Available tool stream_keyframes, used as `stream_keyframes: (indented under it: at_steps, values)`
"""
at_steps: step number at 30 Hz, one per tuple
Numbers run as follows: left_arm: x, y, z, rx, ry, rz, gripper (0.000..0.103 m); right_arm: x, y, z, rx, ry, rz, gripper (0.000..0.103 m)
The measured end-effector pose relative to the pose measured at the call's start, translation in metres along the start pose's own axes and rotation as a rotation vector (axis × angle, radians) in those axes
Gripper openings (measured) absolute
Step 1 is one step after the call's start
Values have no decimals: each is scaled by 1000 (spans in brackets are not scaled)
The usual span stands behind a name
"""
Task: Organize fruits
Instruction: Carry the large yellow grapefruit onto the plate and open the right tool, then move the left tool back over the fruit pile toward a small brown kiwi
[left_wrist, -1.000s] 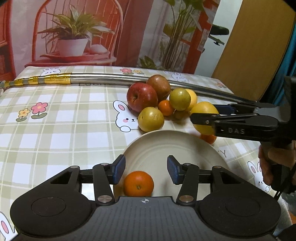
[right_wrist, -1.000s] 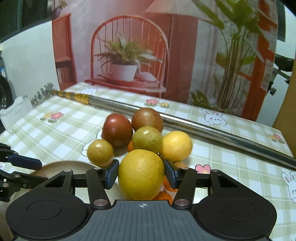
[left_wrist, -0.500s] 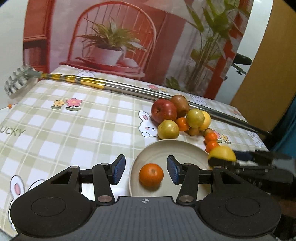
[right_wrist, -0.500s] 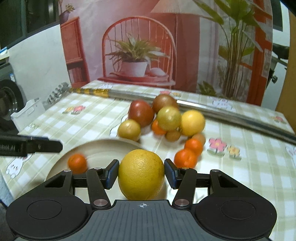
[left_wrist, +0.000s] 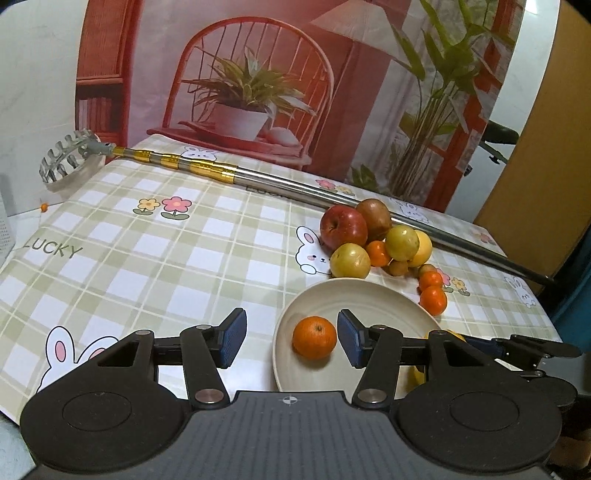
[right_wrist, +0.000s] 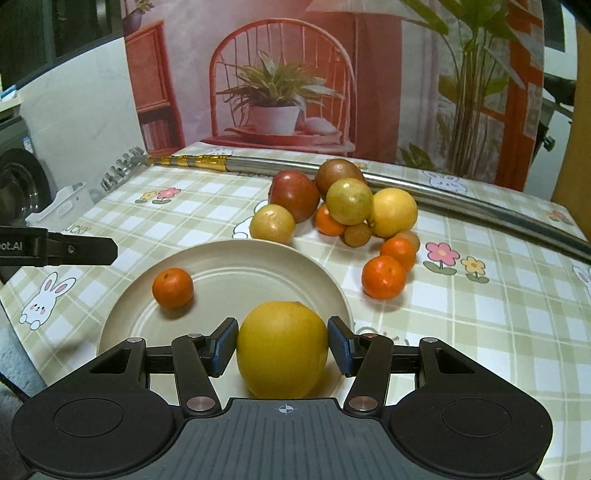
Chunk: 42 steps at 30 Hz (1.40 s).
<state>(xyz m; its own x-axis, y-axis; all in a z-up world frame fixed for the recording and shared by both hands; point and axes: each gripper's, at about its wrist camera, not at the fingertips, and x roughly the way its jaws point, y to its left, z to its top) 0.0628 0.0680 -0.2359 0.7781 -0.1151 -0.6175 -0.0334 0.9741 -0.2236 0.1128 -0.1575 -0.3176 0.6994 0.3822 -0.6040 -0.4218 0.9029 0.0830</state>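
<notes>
Right gripper (right_wrist: 282, 349) is clamping a big yellow orange (right_wrist: 282, 349) between both pads, sitting over the near rim of the plate (right_wrist: 258, 254); left gripper (left_wrist: 288, 338) is hanging wide open, holding nothing; small tangerine (right_wrist: 173, 288) is lying on the plate; remaining fruit pile (right_wrist: 340, 206) is sitting on the tablecloth (left_wrist: 147, 258) just beyond it.

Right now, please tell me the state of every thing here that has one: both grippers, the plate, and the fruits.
Left gripper: open, empty.
Right gripper: shut on the yellow orange, over the plate.
Plate: holds one small tangerine.
Fruit pile: on the tablecloth, beyond the plate.
Two loose tangerines: on the tablecloth, right of the plate.
</notes>
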Motion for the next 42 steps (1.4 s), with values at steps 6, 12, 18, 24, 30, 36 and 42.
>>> stream_keyframes:
  at_steps: [6,12,18,24,30,36,42]
  values:
    - [0,-2,-1,12,2,3,57,-4,-4,0,21,-20,-3,51]
    - [2,-1,-2,11,9,7,57,-12,-6,3,37,-85,13,57]
    - [3,-1,-2,13,11,8,57,-16,-11,4,64,-122,1,58]
    - [4,-1,-3,17,15,10,57,-17,-15,4,81,-131,-10,58]
    - [5,0,-4,17,16,10,57,-16,-15,3,85,-132,-12,58]
    - [5,0,-5,20,17,10,57,-17,-16,3,92,-140,-14,58]
    - [8,-2,-5,36,26,4,57,-18,-19,4,93,-150,-21,58]
